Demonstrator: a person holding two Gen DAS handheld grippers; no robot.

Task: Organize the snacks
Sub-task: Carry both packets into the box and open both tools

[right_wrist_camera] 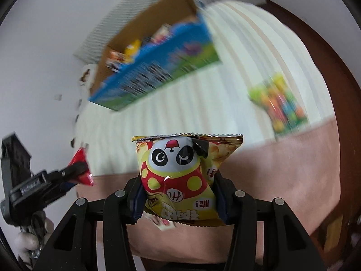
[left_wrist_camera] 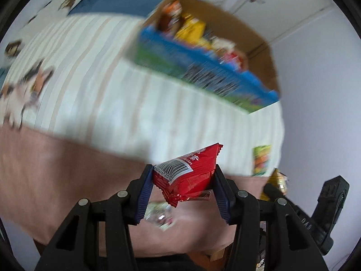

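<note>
The left gripper [left_wrist_camera: 183, 180] pinches a red snack packet [left_wrist_camera: 187, 171], and the right gripper [right_wrist_camera: 178, 192] clamps a yellow panda bag [right_wrist_camera: 180, 176] — both are held above the striped bed [left_wrist_camera: 90, 85]. The open cardboard box [left_wrist_camera: 203, 52] already holds several packets, so the sorting looks well underway. A green packet [right_wrist_camera: 279, 103] lies loose on the bed, well apart from the box — nothing visibly blocks the way.

Glossy red foil snack packet [left_wrist_camera: 187, 176] – white barcode panel; crinkly yellow snack bag [right_wrist_camera: 185, 178] – black-and-white panda, red yellow-spotted body; open brown cardboard box [right_wrist_camera: 153, 67], blue-and-green printed side; cream-and-beige striped bedsheet [left_wrist_camera: 101, 90].
</note>
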